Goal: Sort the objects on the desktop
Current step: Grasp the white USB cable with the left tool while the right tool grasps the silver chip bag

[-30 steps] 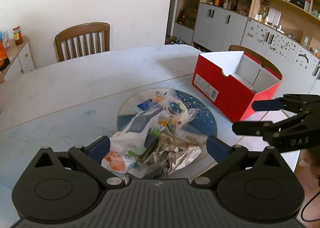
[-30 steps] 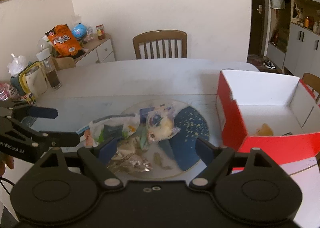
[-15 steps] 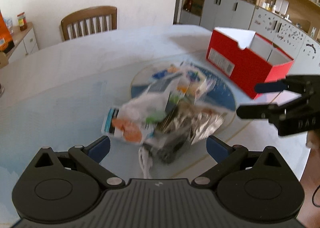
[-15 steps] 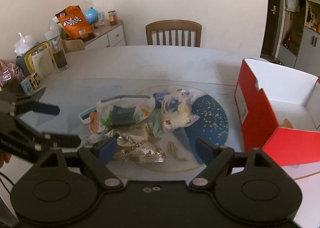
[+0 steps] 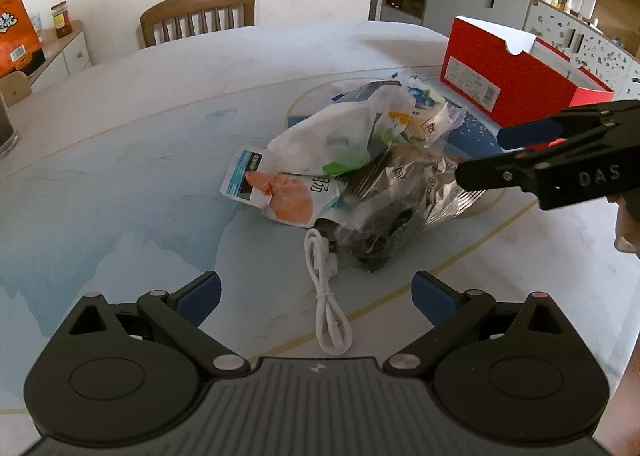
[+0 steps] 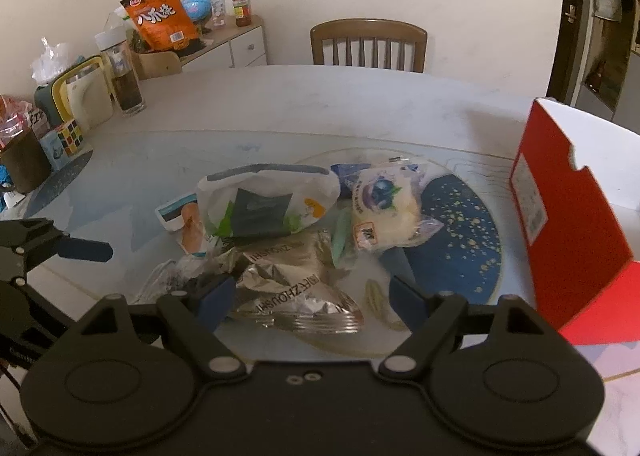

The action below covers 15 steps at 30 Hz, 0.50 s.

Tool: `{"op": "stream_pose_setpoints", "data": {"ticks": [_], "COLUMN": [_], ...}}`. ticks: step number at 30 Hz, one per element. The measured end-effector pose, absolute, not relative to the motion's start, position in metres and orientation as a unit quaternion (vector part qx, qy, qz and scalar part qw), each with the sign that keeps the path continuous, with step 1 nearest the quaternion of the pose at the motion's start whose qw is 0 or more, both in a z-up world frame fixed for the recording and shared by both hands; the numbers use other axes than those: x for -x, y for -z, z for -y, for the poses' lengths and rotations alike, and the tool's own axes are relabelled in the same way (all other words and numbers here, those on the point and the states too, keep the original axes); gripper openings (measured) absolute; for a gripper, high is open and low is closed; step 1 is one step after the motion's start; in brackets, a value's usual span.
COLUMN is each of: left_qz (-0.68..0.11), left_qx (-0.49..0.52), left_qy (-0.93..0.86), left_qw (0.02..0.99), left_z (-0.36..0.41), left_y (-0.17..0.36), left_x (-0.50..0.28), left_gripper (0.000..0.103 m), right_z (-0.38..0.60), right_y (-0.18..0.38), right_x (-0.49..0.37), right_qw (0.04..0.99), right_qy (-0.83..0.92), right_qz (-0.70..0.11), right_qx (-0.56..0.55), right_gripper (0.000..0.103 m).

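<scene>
Snack packets in a loose heap [image 5: 360,159] sit on the pale marbled table [image 5: 120,175], sprawled over the near edge of the round blue speckled mat [image 6: 460,240]. On top lies a white pouch with green and orange print [image 6: 264,203]; a crumpled silver foil bag [image 6: 296,284] lies just in front of it. A white coiled cable [image 5: 326,296] trails off the heap's near side. Right of the mat stands the open red cardboard box [image 6: 560,232], white inside. The left gripper [image 5: 316,296] hovers with jaws spread wide over the cable, touching nothing. The right gripper [image 6: 310,296] hangs over the foil bag, jaws well apart, nothing clamped.
</scene>
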<state>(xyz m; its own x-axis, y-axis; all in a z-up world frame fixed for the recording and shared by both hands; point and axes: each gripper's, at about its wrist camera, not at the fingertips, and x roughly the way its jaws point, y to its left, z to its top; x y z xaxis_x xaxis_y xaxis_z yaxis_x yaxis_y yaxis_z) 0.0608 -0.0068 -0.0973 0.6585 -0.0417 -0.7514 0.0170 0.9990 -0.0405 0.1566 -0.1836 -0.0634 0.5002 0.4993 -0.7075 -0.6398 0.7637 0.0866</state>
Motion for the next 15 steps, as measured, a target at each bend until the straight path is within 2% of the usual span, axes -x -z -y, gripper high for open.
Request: {"op": "stream_pose_setpoints", "data": {"ticks": [5,14,15], "left_qz": [-0.404,-0.403,-0.405], "left_qx": [0.002,0.003,0.005], "left_qy": [0.011,0.010,0.009], "left_qw": [0.914,0.915,0.914], "left_z": [0.011,0.016,0.015], "left_y": [0.100,0.105,0.106], "left_x": [-0.060,-0.057,-0.058], "left_gripper": [0.096,0.075,0.069], "right_z": [0.175,0.163,0.162], "right_y": [0.070,0.080,0.081], "right_x": [-0.164,-0.170,-0.170], "right_qw": [0.858,0.851,0.850], "right_qy": [-0.333,-0.343,-0.343], "right_qz": [-0.380,-0.386,-0.387], "right_qx": [0.095,0.096,0.098], "right_gripper": [0.083,0.081,0.081]}}
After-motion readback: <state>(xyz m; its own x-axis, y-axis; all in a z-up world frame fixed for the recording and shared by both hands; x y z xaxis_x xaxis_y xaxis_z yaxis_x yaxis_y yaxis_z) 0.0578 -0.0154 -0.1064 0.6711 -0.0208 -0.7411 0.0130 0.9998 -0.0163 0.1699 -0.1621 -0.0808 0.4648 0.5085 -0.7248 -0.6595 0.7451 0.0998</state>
